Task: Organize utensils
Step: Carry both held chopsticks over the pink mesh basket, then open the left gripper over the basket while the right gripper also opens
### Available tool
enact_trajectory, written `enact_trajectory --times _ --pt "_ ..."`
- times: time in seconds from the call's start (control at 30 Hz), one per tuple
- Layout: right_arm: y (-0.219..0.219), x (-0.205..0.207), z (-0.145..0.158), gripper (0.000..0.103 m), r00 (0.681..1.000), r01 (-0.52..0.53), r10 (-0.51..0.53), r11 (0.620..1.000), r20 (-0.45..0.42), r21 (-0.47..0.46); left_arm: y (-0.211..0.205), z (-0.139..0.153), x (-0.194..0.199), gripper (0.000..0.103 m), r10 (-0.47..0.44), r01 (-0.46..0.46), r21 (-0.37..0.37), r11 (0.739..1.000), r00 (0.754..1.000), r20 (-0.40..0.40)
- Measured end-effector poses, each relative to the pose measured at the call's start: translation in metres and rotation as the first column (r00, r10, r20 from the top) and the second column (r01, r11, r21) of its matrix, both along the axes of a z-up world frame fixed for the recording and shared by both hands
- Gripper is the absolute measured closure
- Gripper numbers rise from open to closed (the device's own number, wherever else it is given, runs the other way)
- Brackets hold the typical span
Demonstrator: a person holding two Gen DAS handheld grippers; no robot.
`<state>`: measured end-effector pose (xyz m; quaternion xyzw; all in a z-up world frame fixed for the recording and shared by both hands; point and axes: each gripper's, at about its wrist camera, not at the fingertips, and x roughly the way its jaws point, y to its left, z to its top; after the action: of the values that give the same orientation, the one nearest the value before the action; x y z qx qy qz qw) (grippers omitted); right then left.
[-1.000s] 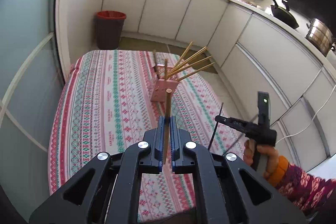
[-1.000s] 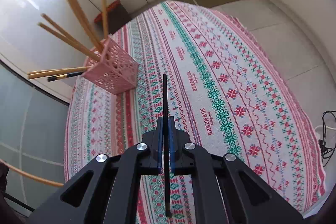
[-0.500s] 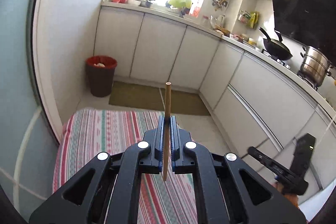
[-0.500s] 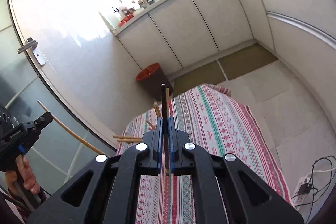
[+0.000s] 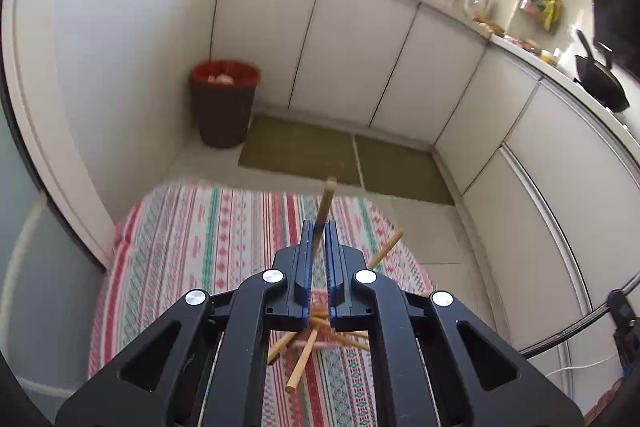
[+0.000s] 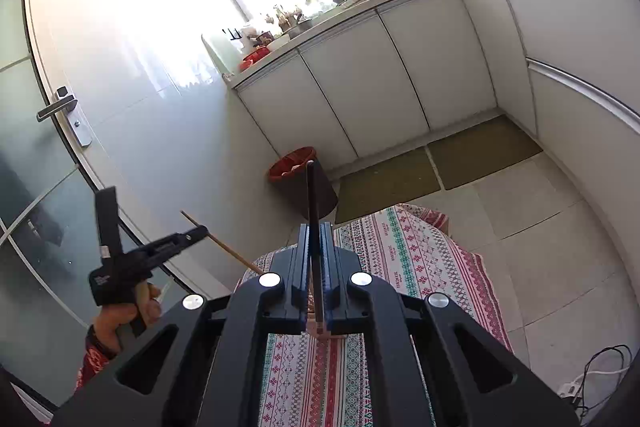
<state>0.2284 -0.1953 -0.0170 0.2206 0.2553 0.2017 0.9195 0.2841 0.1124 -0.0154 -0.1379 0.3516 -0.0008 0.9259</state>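
Above the striped counter (image 5: 192, 227), the left tool (image 5: 316, 231) is opening around 1 wooden chopstick (image 5: 326, 201) over the chopstick-filled pink holder (image 5: 318, 295), while only the right view is showing the right tool (image 6: 316, 235) pinching 1 black chopstick (image 6: 314, 195).

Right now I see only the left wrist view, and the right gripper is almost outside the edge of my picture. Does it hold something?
Observer: Yes. The right gripper has its fingers shut on a black chopstick, which stands up past the fingertips.
Operator: And what lies below it?
Observer: In the right wrist view a bit of the pink holder shows just under the fingers, and the patterned cloth spreads around it.
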Motion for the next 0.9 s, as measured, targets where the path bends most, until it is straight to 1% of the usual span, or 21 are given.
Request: enact_trajectory --times 0.07,0.13,0.23,0.3,0.37,0.5,0.6,0.73,0.9 --pt "0.001 0.0 0.007 0.098 1.0 -0.002 0.002 1.0 0.02 -0.001 0.01 -0.006 -0.006 0.096 0.021 -0.02 -0.053 0.998 1.0 0.003" --pt "0.002 -0.001 0.015 0.098 0.999 -0.007 0.007 1.0 0.038 0.006 0.017 -0.005 -0.016 0.096 0.038 -0.036 -0.084 0.996 0.999 0.016" --pt "0.009 -0.002 0.03 0.098 0.997 -0.017 0.015 1.0 0.072 0.018 0.026 0.005 -0.033 0.096 0.07 -0.064 -0.103 0.993 0.996 0.05" --pt "0.017 -0.001 0.044 0.098 0.994 -0.026 0.024 0.999 0.103 0.02 0.035 0.013 -0.046 0.095 0.098 -0.085 -0.144 0.986 0.992 0.084" --pt "0.029 0.003 0.055 0.098 0.992 -0.035 0.033 0.999 0.122 0.015 0.046 0.019 -0.061 0.091 0.131 -0.106 -0.195 0.975 0.984 0.118" --pt "0.062 0.021 0.069 0.098 0.989 -0.042 0.047 0.998 0.141 -0.036 0.063 0.022 -0.078 0.085 0.174 -0.135 -0.248 0.959 0.975 0.142" --pt "0.093 0.038 0.065 0.098 0.989 -0.033 0.048 0.994 0.139 -0.107 0.076 0.015 -0.083 0.084 0.192 -0.151 -0.27 0.951 0.972 0.134" --pt "0.131 0.063 0.044 0.098 0.992 -0.031 0.053 0.981 0.113 -0.191 0.091 -0.002 -0.084 0.084 0.209 -0.172 -0.293 0.94 0.972 0.103" --pt "0.161 0.083 0.016 0.098 0.996 -0.041 0.059 0.971 0.072 -0.234 0.099 -0.014 -0.082 0.084 0.206 -0.178 -0.274 0.945 0.975 0.08"
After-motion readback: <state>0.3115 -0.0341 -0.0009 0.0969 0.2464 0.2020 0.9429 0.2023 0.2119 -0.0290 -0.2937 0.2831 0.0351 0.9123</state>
